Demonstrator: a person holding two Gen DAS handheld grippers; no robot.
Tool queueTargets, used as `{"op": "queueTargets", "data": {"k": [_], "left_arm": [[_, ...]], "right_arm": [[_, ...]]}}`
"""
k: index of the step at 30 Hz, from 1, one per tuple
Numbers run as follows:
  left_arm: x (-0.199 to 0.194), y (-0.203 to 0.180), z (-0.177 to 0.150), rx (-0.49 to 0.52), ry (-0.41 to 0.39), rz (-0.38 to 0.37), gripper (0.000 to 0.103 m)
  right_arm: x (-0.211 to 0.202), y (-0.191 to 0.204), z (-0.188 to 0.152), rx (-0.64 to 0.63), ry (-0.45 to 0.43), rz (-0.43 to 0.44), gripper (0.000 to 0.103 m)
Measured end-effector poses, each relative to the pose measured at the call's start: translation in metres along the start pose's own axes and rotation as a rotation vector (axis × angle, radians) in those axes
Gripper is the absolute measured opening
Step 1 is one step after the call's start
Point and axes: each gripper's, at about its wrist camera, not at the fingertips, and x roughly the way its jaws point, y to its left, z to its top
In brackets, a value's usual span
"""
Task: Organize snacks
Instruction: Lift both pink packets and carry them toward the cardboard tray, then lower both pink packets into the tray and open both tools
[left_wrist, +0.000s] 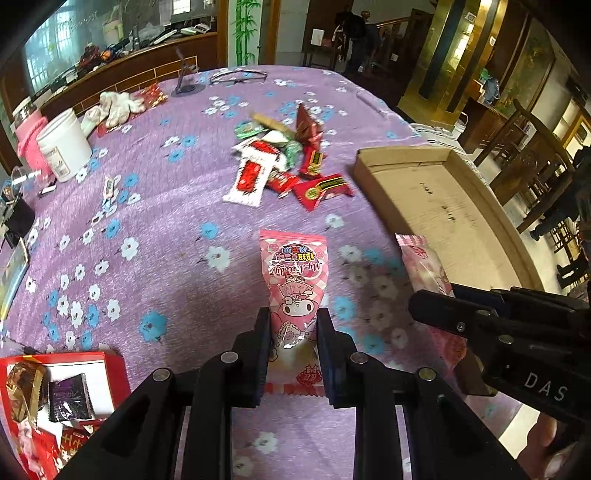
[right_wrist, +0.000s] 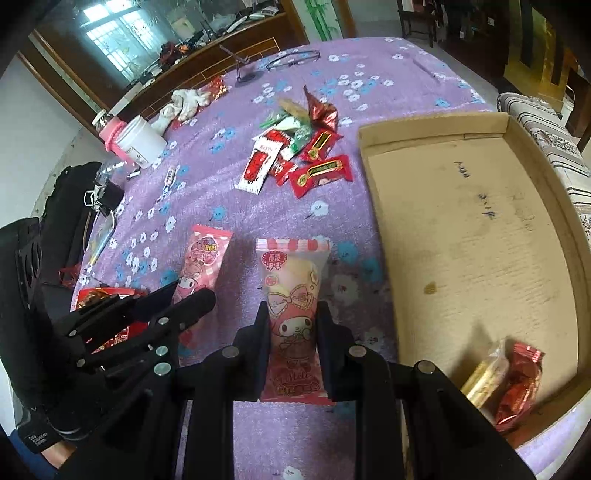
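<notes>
Left gripper and right gripper, jaws each clamped on a slick pink snack pouch; risk: film slips, pouch drops short of cardboard tray.

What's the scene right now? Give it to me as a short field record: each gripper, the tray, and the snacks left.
left gripper: shut on a pink packet
right gripper: shut on a second pink packet
cardboard tray: mostly bare; two wrapped snacks in its near corner
loose snack pile: on the purple floral tablecloth, beyond both grippers
red box: near left edge, holds wrapped sweets
</notes>
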Motion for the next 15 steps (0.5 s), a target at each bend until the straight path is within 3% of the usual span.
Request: {"op": "queueTargets", "data": {"k": [6,15], "left_arm": [[-0.003,-0.031,0.011,0.035,-0.008,-0.021,0.023],[0.003,-0.104,0.027,0.147,-0.013,-0.103,0.023]], "right_arm": [[-0.020,-0.028,0.000,0.047,-0.050,-0.006,0.022],[-0.050,-0.105,-0.007,0.201,-0.112,-0.053,0.022]]}}
